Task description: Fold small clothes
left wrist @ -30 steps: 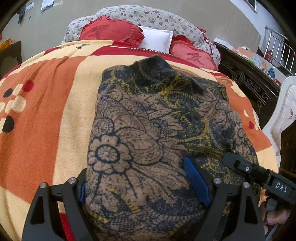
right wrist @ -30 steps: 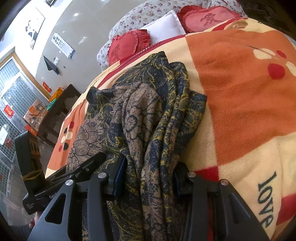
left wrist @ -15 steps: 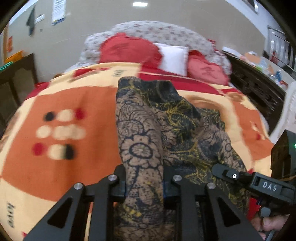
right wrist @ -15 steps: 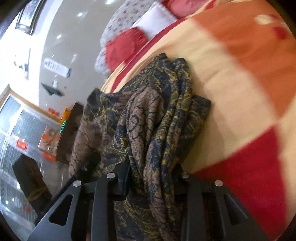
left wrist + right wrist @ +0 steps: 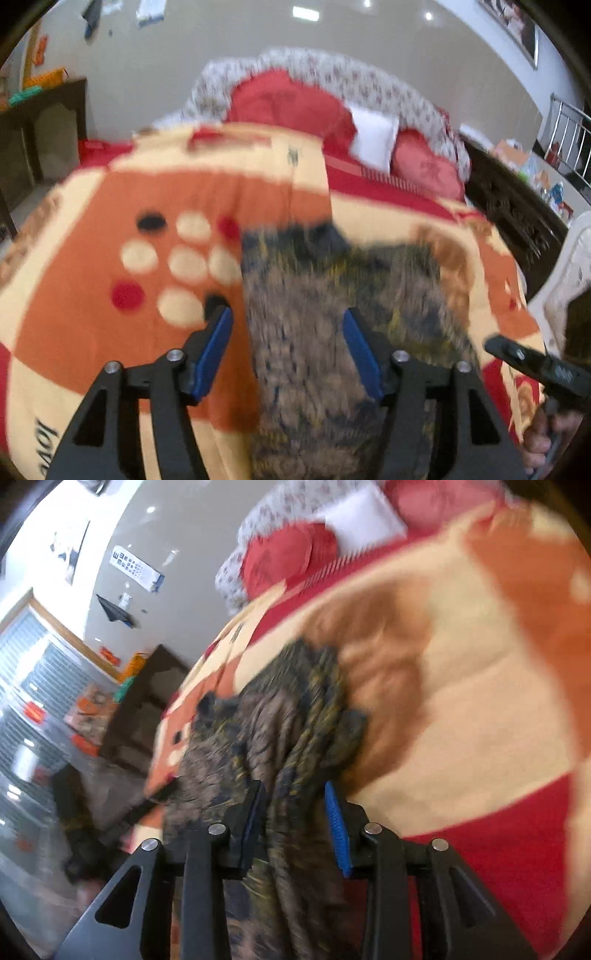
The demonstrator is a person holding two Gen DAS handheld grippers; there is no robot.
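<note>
Left wrist view, blurred: my left gripper (image 5: pixel 288 347) has just been opening, its blue pads (image 5: pixel 212 350) now clear of the patterned garment (image 5: pixel 332 314) that lies between them at lower centre — released, I judge, to lay a fold on the blanket (image 5: pixel 92 295). In the right wrist view my right gripper (image 5: pixel 295 819) pinches a bunched edge of it, jaws narrow — probably to keep it taut. Pillows (image 5: pixel 373 138) sit well beyond; the other tool crowds the lower right.
</note>
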